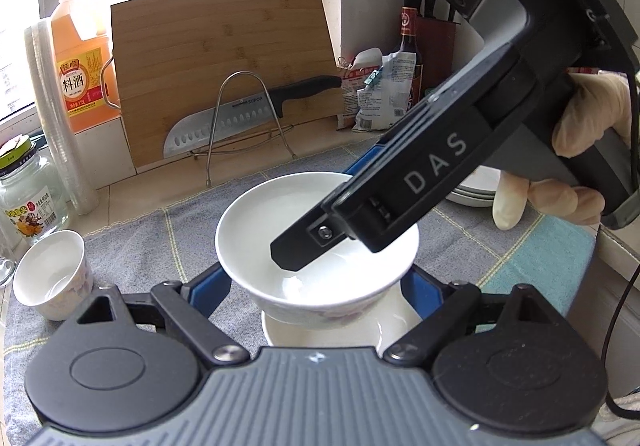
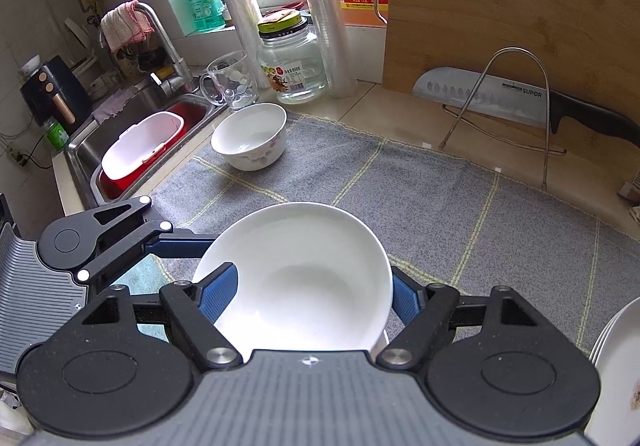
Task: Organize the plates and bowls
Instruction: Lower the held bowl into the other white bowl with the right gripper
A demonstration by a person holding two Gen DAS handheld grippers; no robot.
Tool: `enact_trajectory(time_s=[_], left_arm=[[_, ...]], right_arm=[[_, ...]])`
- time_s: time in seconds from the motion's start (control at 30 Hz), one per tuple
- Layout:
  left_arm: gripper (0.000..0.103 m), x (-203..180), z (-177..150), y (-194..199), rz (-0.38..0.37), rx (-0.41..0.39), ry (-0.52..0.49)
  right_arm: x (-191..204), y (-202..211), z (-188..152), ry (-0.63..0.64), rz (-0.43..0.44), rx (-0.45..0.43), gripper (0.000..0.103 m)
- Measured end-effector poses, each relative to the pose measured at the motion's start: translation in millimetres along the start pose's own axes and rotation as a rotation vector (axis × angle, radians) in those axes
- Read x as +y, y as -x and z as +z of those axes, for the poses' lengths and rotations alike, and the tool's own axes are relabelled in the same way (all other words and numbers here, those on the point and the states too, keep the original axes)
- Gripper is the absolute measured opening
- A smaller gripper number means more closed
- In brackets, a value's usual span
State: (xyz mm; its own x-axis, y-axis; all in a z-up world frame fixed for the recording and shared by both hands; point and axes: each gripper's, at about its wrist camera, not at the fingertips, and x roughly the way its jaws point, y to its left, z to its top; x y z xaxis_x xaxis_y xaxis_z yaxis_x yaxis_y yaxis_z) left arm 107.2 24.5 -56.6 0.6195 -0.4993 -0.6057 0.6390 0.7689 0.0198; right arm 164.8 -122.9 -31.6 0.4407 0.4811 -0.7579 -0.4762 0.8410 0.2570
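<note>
A white bowl with a flower pattern (image 1: 316, 242) sits on a small white plate (image 1: 320, 332) on the grey cloth. My left gripper (image 1: 316, 282) is open, its blue fingers on either side of the bowl's base. My right gripper (image 2: 316, 292) grips the bowl's rim (image 2: 296, 270): one blue finger (image 2: 220, 292) lies inside the bowl, the other (image 2: 404, 302) outside. In the left wrist view the right gripper's black finger (image 1: 296, 246) reaches into the bowl. A second flowered bowl (image 2: 250, 142) stands further off near the sink. Stacked white plates (image 2: 616, 366) sit at the right.
A grey checked cloth (image 2: 400, 198) covers the counter. A cutting board (image 1: 216, 78), knife (image 1: 240, 118) and wire rack stand at the back. A small cup (image 1: 52, 278), glass jar (image 1: 28, 194), glass mug (image 2: 232, 82), bottles and the sink (image 2: 136, 134) lie to the left.
</note>
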Motion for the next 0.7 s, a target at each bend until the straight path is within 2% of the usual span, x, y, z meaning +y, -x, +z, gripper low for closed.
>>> enact_trajectory(time_s=[0.7], left_arm=[[0.091, -4.9, -13.7, -10.2, -0.043, 0.058, 0.014]], right_arm=[[-2.6, -8.8, -22.3, -0.017, -0.025, 0.034, 0.084]])
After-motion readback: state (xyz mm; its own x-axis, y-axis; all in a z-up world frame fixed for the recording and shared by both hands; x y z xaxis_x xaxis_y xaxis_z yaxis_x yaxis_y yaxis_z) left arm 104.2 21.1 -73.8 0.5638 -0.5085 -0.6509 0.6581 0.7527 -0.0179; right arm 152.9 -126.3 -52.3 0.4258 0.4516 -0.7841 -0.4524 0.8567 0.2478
